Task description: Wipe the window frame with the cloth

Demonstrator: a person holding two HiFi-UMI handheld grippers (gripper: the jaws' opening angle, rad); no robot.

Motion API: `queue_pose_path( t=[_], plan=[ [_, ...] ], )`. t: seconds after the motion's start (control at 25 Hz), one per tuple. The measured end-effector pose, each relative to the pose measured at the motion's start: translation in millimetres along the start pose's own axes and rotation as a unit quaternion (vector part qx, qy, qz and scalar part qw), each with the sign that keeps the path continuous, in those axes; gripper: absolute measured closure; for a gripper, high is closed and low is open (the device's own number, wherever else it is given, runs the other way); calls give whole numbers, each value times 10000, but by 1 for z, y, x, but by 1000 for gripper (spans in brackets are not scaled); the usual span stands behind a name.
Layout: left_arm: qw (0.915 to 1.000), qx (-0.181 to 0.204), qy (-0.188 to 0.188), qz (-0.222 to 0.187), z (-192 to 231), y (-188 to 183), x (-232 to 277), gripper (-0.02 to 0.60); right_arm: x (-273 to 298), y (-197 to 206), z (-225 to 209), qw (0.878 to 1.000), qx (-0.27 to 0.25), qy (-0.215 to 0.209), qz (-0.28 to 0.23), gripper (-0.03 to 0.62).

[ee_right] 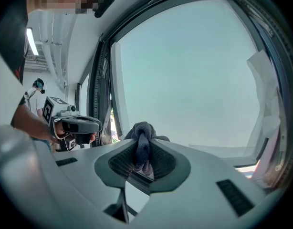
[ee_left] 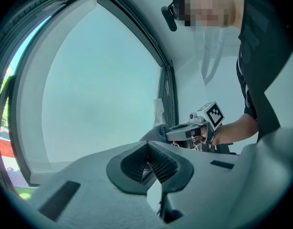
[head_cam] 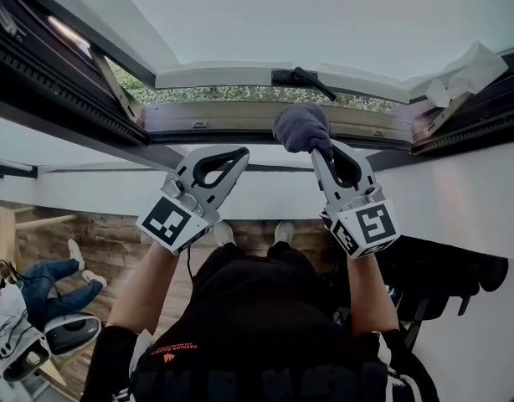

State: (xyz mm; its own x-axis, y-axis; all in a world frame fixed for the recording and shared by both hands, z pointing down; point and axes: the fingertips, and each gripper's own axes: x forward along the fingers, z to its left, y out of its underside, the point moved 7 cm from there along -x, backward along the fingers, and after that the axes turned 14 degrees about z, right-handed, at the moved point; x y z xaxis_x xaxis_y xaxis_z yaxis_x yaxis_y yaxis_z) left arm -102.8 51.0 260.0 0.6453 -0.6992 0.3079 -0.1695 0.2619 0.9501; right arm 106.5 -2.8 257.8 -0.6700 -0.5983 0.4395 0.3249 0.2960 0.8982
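The right gripper, lower centre of frame, has its jaws clamped on a bunched grey cloth. The left gripper sits at mid-left, gripped by a hand. The dark window frame arcs from the left across the top. Crumpled white material lies at the right edge.
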Motion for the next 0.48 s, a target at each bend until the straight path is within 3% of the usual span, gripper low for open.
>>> queue_pose_path(
  t=[0.48],
  plan=[
    [10000,-50,36,28,1,0,5,563,4,1,-3,10000,13,-15,45,528]
  ],
)
